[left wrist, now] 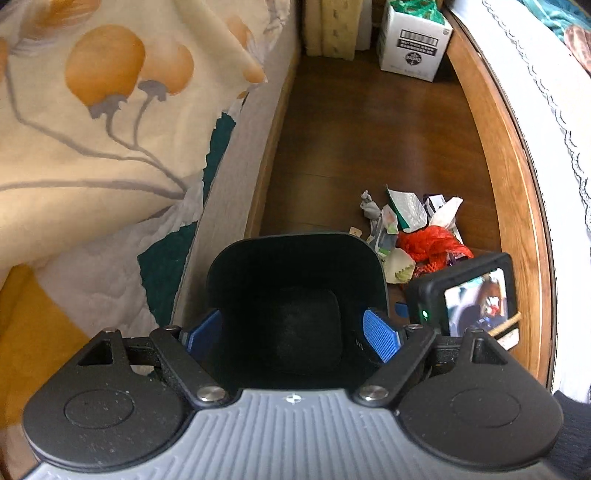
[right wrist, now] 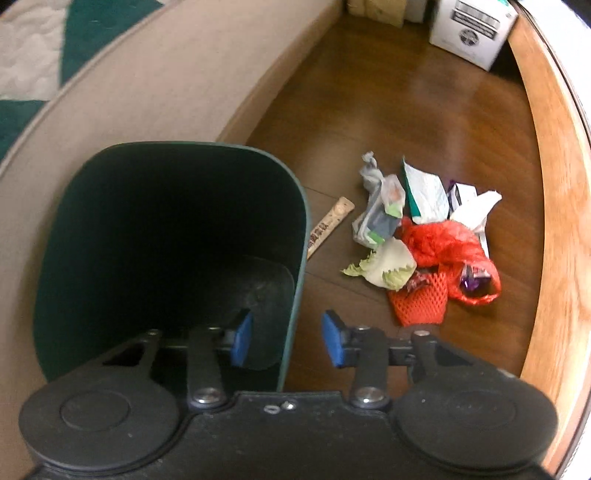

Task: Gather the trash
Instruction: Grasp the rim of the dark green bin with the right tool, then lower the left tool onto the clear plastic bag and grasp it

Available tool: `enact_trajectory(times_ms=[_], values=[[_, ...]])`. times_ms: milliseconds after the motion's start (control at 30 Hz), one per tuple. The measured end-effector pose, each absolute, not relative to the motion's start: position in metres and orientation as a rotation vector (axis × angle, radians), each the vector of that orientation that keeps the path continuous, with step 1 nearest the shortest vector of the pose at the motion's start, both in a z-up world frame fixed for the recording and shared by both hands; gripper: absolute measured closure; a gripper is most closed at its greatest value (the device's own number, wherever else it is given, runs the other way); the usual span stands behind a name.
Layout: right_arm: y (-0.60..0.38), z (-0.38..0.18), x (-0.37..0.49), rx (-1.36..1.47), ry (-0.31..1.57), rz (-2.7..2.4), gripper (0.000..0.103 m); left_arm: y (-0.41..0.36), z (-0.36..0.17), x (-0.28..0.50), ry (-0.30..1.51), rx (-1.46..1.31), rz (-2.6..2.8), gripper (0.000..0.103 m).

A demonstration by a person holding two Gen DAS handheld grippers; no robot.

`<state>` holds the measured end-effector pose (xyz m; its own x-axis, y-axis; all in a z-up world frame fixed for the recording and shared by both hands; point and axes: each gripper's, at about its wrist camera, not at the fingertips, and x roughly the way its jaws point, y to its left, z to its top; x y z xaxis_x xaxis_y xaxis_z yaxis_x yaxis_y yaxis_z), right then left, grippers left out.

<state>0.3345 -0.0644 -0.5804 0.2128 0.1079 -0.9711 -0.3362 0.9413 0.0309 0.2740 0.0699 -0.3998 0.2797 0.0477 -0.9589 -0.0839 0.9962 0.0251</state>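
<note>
Trash (right wrist: 421, 236) (one heap) beside one bin (right wrist: 170, 236).

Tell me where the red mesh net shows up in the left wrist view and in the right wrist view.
Left wrist: red mesh net right of centre, beyond the dark green bin, partly behind the other gripper's camera.
Right wrist: red mesh net lower right, on the floor.
Shared landmark: white cardboard box, top right.

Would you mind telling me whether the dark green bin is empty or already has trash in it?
Empty: the dark green bin shows a bare bottom in both views, while the trash pile lies beside it.
</note>
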Motion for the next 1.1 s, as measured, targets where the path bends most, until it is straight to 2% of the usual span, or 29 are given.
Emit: enact_trajectory(times_ms=[267, 333, 733, 1100], values=[[-0.048, -0.602, 0.349, -0.212, 1.361, 0.226, 0.090, 0.077, -0.412, 0.281, 1.308, -0.010, 0.070, 0.019], [-0.050, -0.602, 0.350, -0.218, 1.366, 0.202, 0.100, 0.078, -0.414, 0.281, 1.313, -0.008, 0.067, 0.019], [-0.091, -0.591, 0.334, -0.146, 1.451, 0.143, 0.100, 0.061, -0.418, 0.290, 1.320, 0.044, 0.033, 0.019], [-0.204, -0.584, 0.293, -0.093, 1.564, 0.045, 0.098, 0.001, -0.410, 0.317, 1.290, 0.067, 0.010, 0.019]])
